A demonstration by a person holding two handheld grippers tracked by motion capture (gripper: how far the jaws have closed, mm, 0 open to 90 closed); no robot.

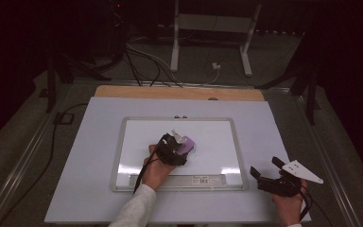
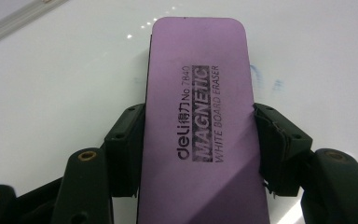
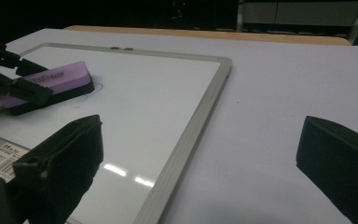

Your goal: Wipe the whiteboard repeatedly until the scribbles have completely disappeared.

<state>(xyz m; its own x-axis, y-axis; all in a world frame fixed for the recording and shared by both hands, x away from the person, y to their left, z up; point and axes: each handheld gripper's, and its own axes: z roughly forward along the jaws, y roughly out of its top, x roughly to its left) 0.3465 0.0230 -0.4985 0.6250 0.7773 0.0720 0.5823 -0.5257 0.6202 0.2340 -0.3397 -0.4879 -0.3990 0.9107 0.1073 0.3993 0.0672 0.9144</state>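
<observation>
On the whiteboard (image 1: 123,156), near its middle, the left gripper (image 1: 182,144) clamps a purple eraser (image 1: 188,143) by its long sides, jaws at a narrow-to-medium gap with both pads pressed against the foam. From the left gripper view the eraser (image 2: 200,121) runs straight away between the jaws, its top printed "deli No 7840 MAGNETIC WHITE BOARD ERASER", lying flat on the white surface. Faint blue marker smudges (image 2: 265,81) sit just beside the eraser's far right edge. From the right gripper view the eraser (image 3: 51,79) shows a dark felt underside in contact with the board, with a thin blue curved line (image 3: 95,88) at its end. The right gripper (image 1: 267,172) is held over the white tabletop (image 1: 85,189) off the board's near right corner, well apart from the eraser, jaws spread wide with nothing between them. Whiteboard has a grey frame (image 3: 200,121) and a barcode label (image 1: 204,179) on its near rail; it lies flat and centred on the tabletop. Left hand (image 1: 157,170) and pale sleeve (image 1: 134,208) enter from the bottom edge. Behind the tabletop: cables (image 1: 142,61) on the floor and a white stand (image 1: 212,28).
</observation>
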